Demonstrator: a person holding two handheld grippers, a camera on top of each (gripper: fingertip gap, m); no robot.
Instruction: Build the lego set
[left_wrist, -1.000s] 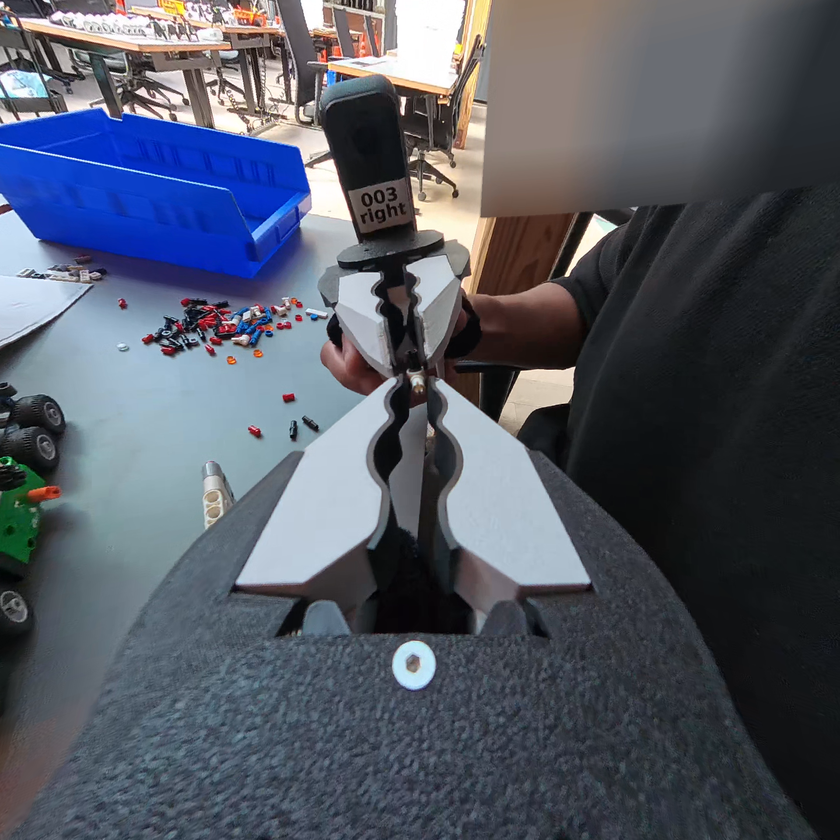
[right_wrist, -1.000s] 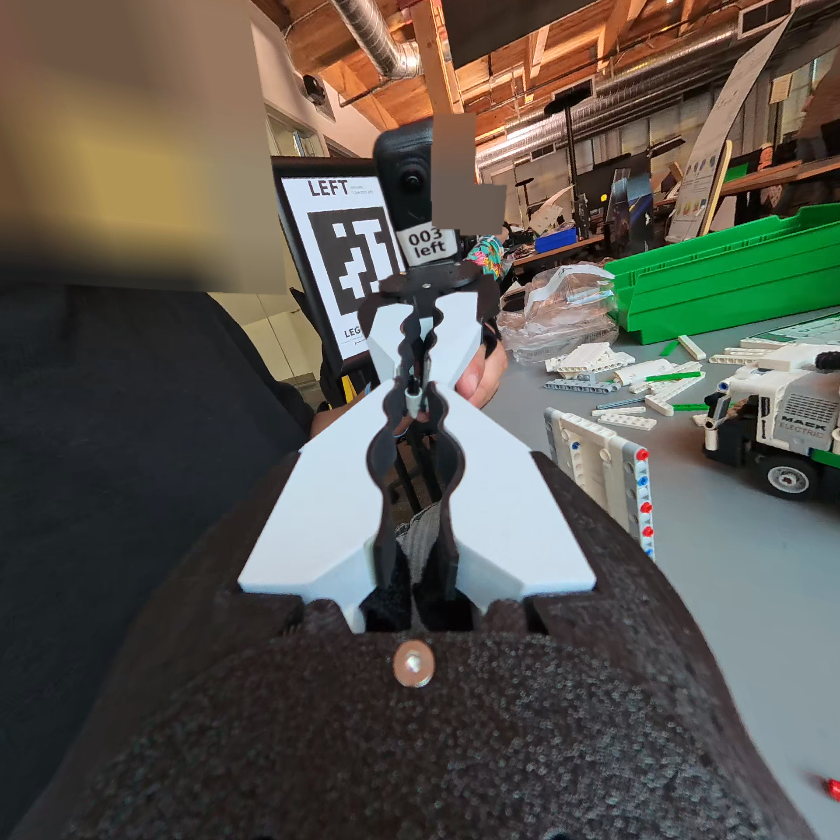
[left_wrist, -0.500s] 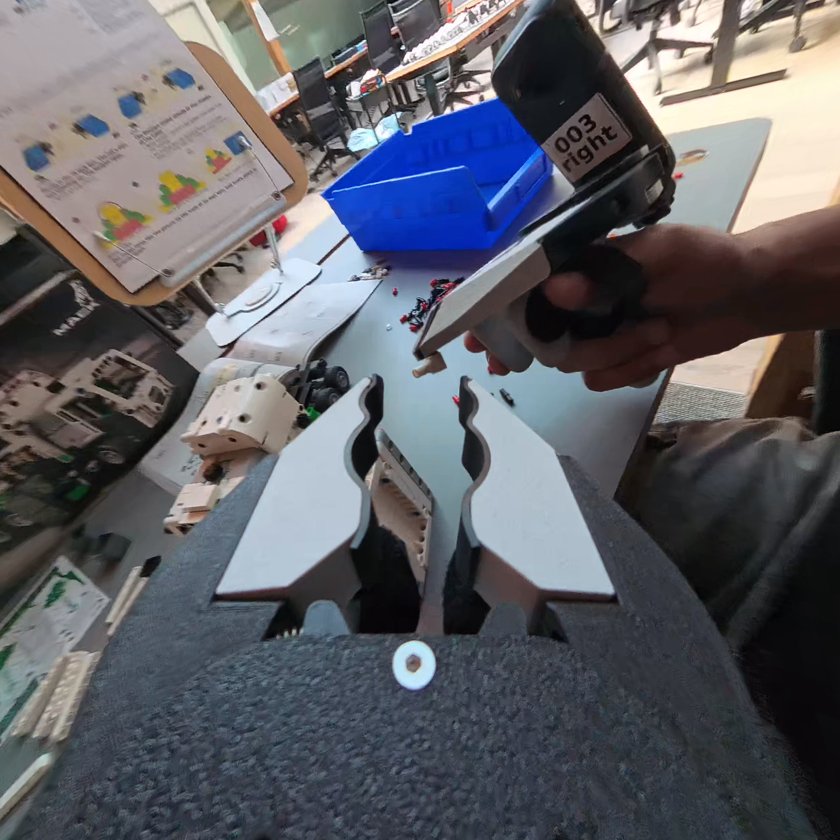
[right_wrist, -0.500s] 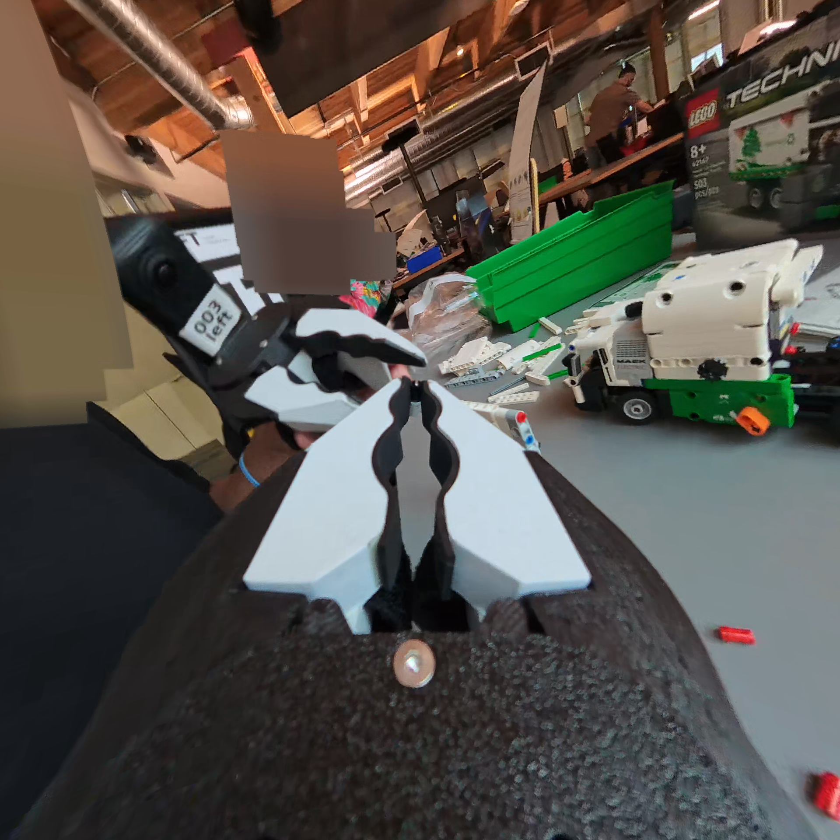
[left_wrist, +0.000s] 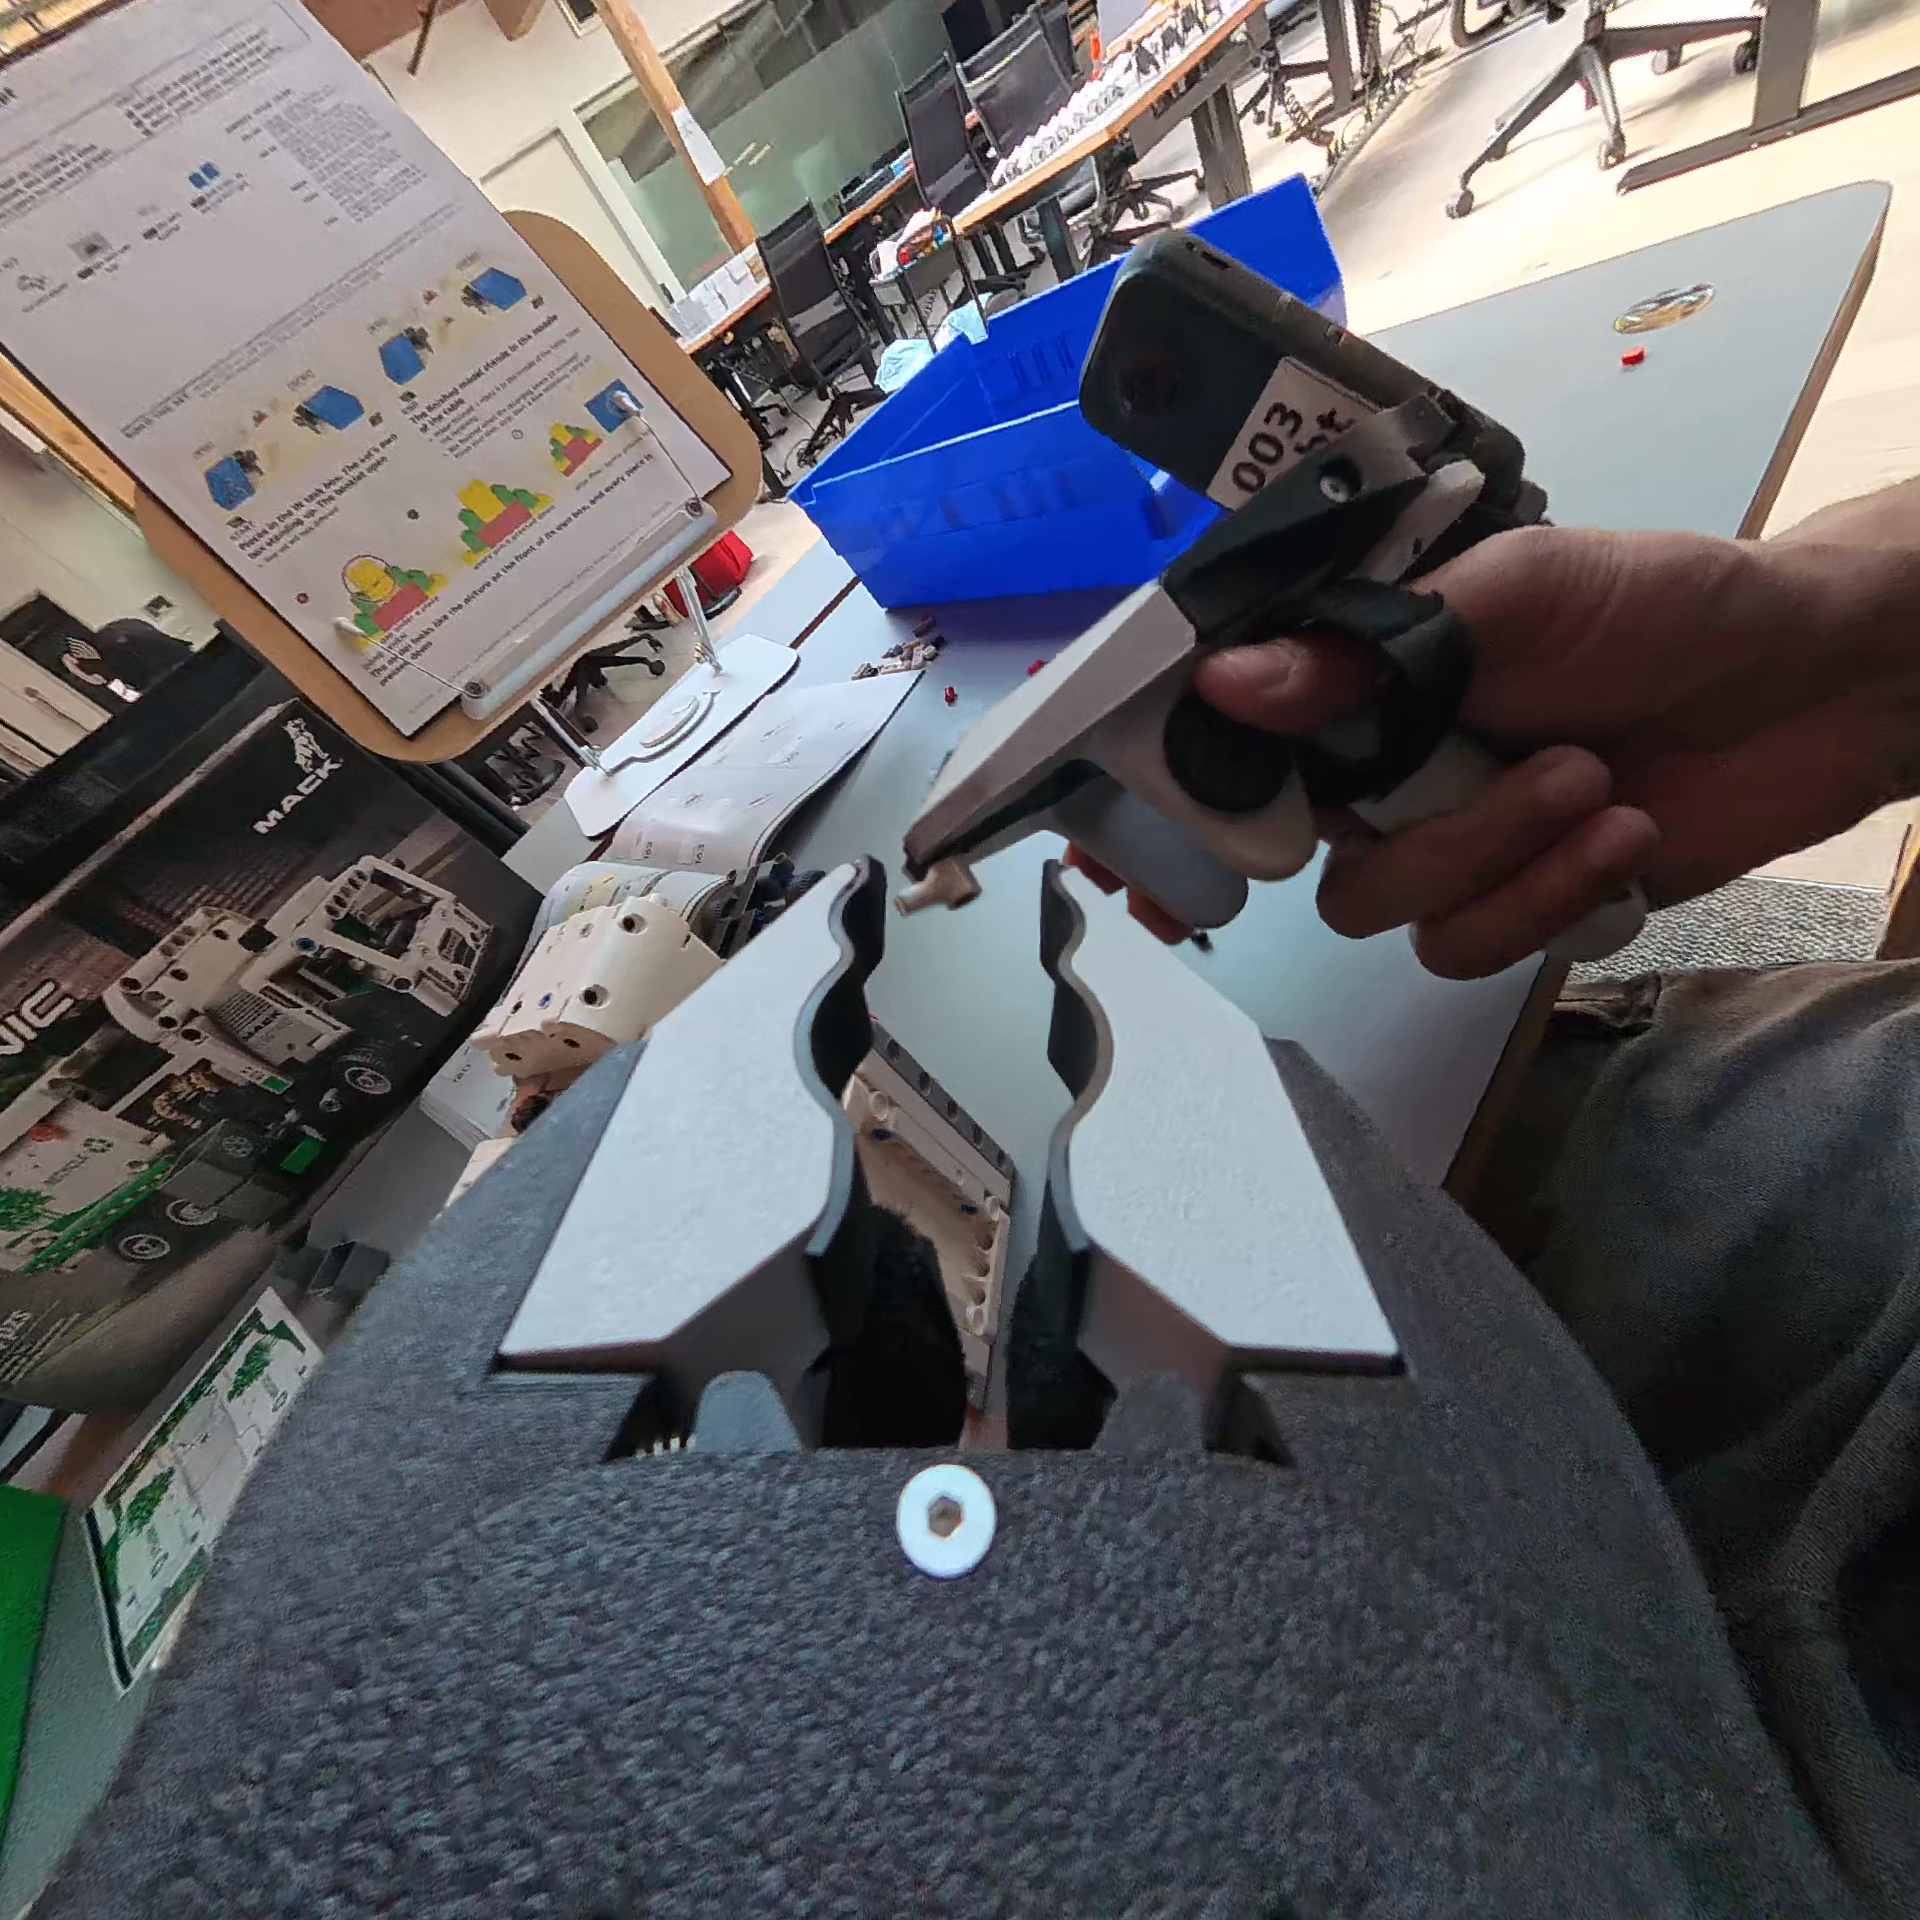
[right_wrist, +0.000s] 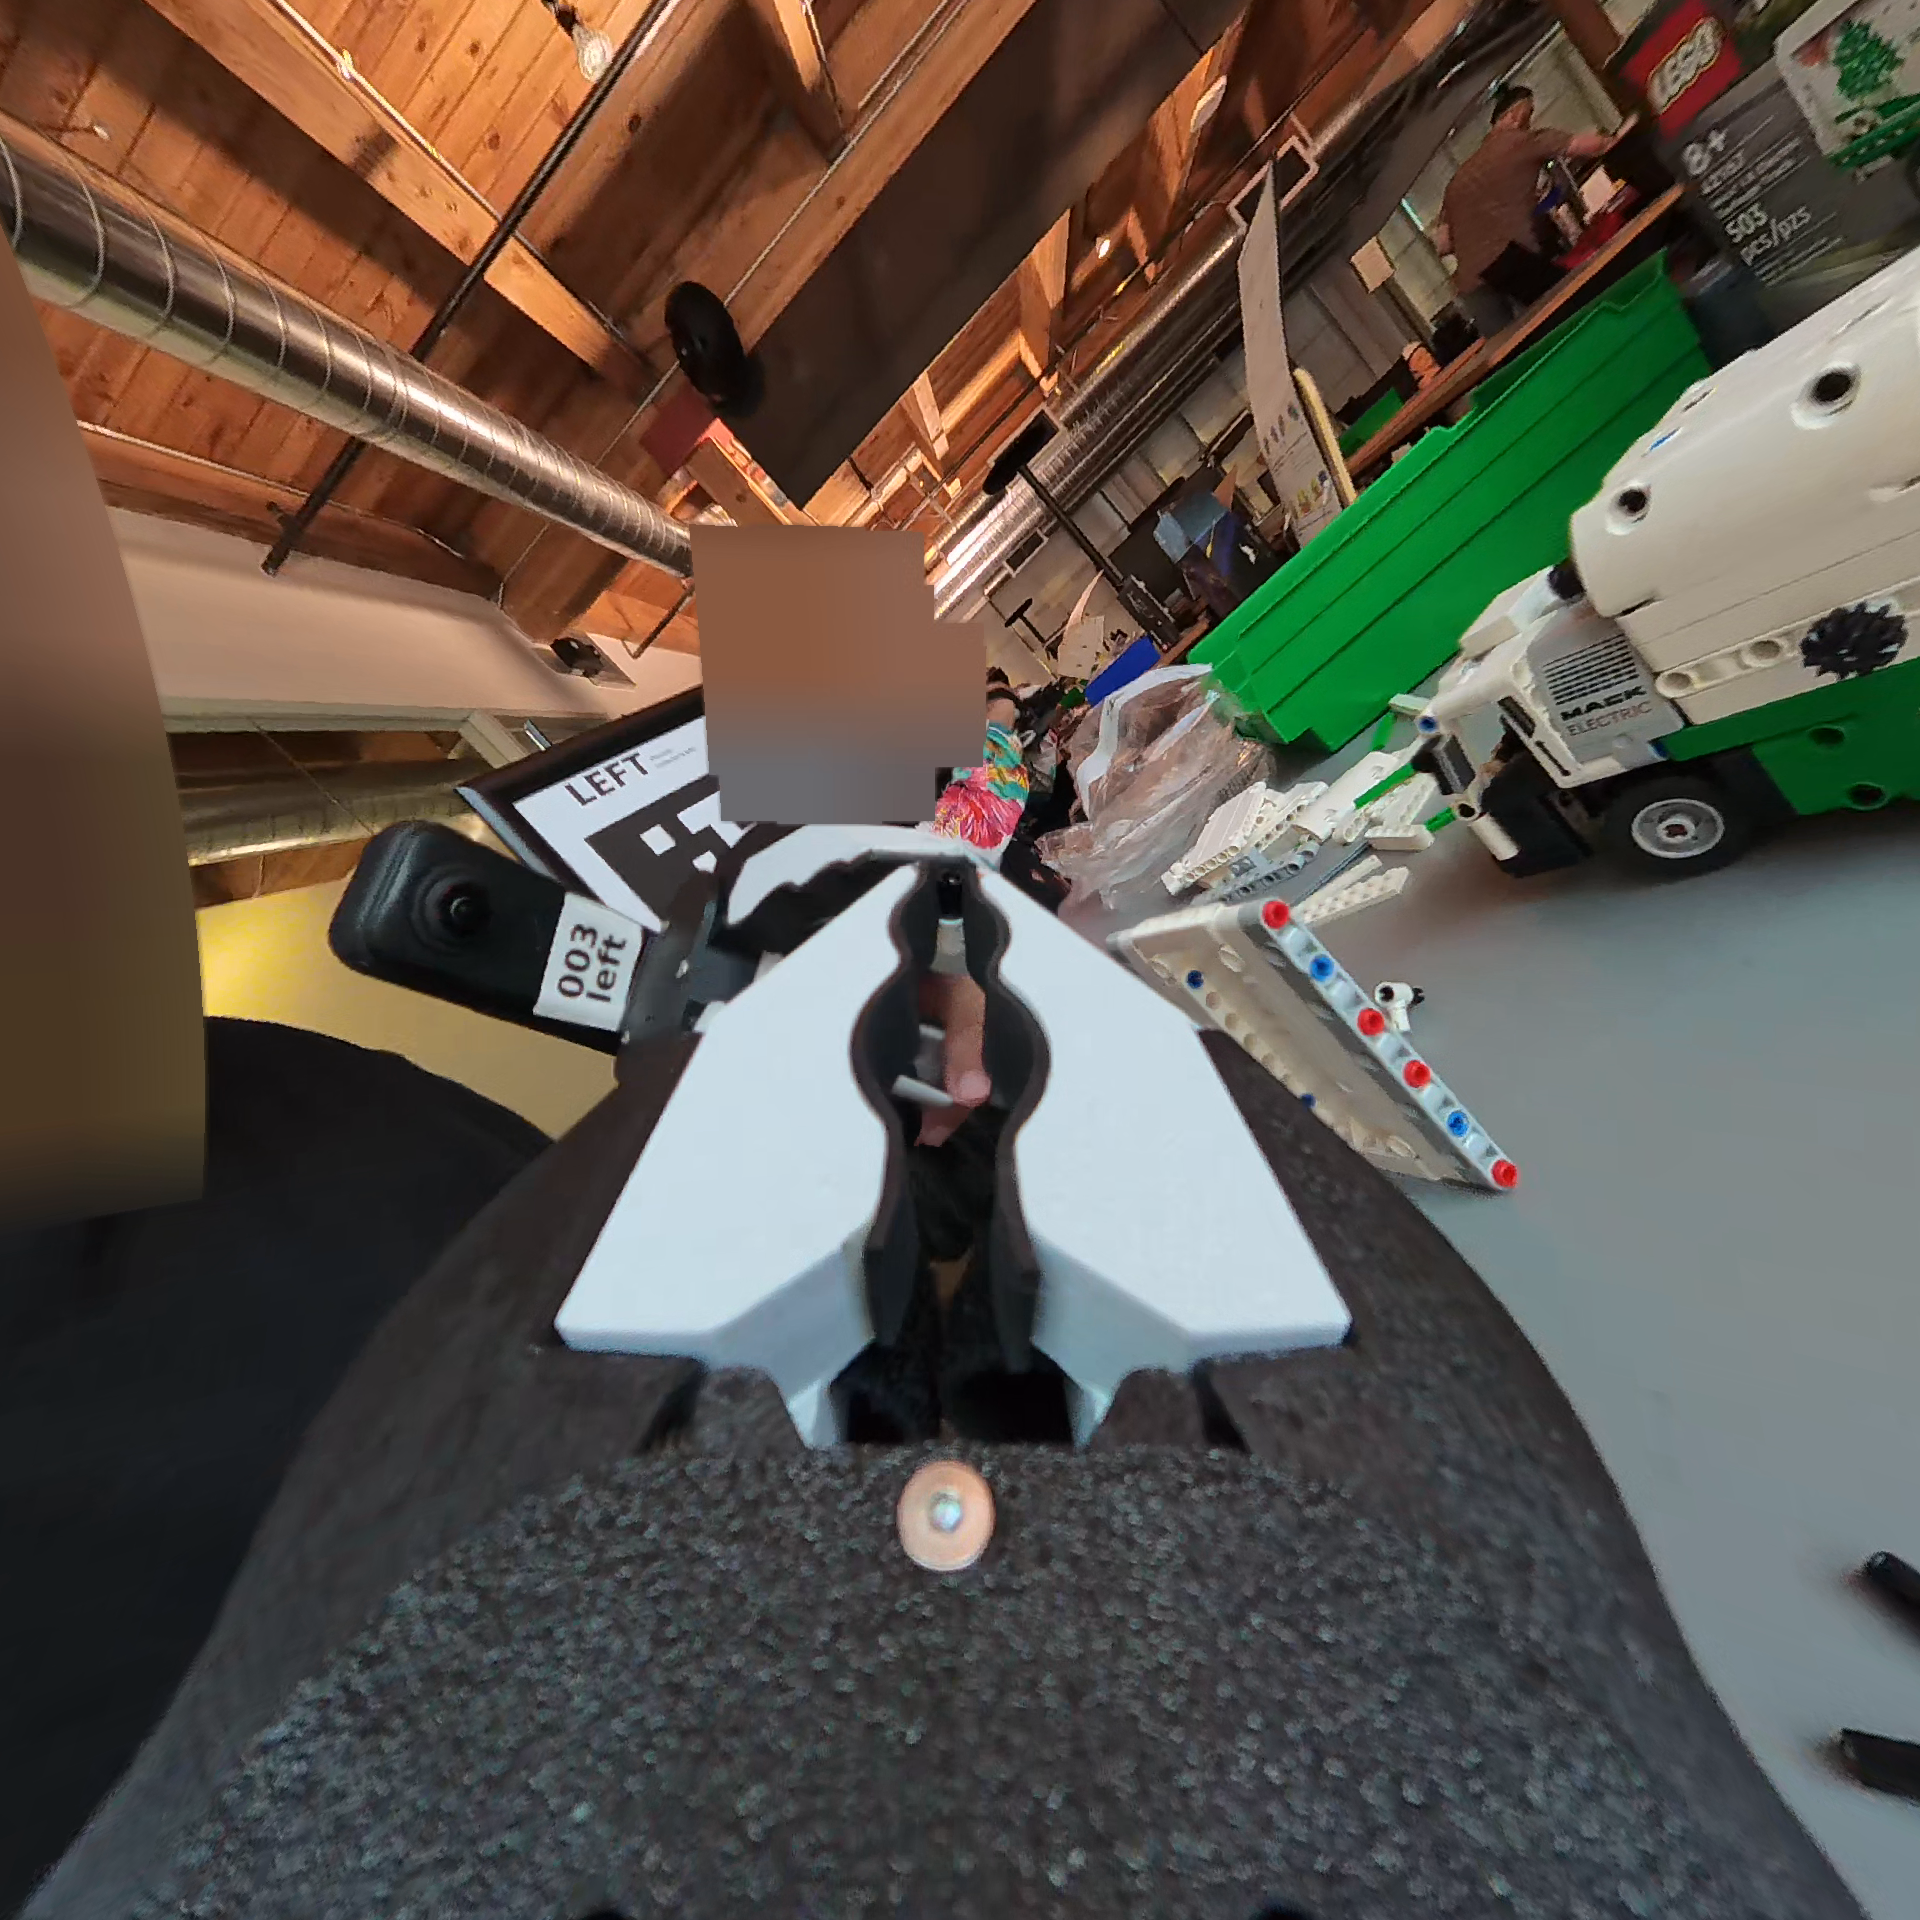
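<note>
My left gripper (left_wrist: 964, 894) is open and empty, held above the grey table (left_wrist: 1299, 966). My right gripper (right_wrist: 948, 885) is shut on a small tan pin (right_wrist: 948, 928). In the left wrist view the right gripper (left_wrist: 916, 864) comes in from the right in a person's hand, and the tan pin (left_wrist: 938, 890) pokes out of its tip between my left fingertips without touching them. A white panel with red and blue pins (right_wrist: 1340, 1029) lies on the table; it also shows under the left jaws (left_wrist: 925, 1132). The white and green truck (right_wrist: 1714, 675) stands at the right.
A blue bin (left_wrist: 997, 488) and loose small parts (left_wrist: 904, 655) are at the far end. An instruction stand (left_wrist: 343, 343), the set's box (left_wrist: 208, 987) and a white cab part (left_wrist: 603, 977) are at the left. A green bin (right_wrist: 1455, 561) and white beams (right_wrist: 1268, 831) lie behind the truck. The tips of both grippers are at nearly the same place.
Both grippers held the pin tip to tip a second ago. My left gripper has opened and let go; the right keeps the pin. Both have swung toward the table.
</note>
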